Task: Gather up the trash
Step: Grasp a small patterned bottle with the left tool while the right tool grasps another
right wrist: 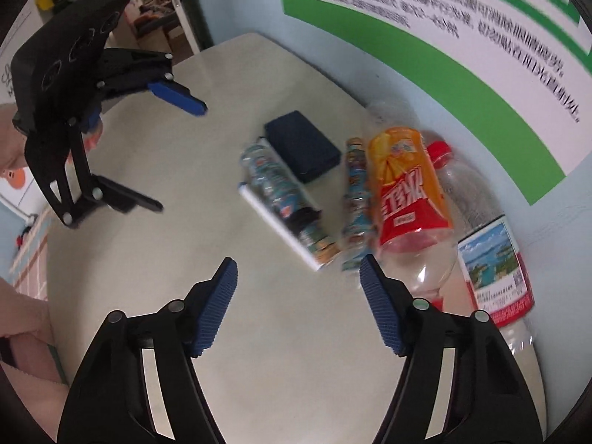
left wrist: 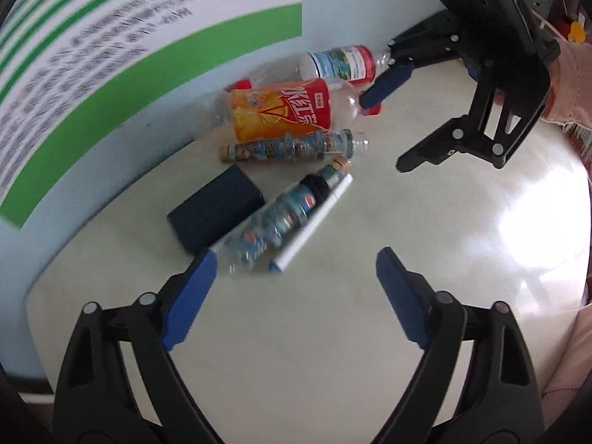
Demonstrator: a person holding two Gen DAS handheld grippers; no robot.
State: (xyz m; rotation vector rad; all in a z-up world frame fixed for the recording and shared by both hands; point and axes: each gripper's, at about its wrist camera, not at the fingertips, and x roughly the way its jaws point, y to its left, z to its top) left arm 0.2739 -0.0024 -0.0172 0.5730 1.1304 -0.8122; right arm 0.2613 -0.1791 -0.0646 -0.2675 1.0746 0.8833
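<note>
Crushed blue-labelled bottle (left wrist: 273,218) lies beside an orange-labelled bottle (left wrist: 281,109).

Both wrist views look steeply down, close, sharing table (left wrist: 296,333) litter from opposite sides.

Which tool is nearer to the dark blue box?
Left. The left tool hangs open just beside the dark blue box; the right tool is open farther off, across the bottles.
</note>
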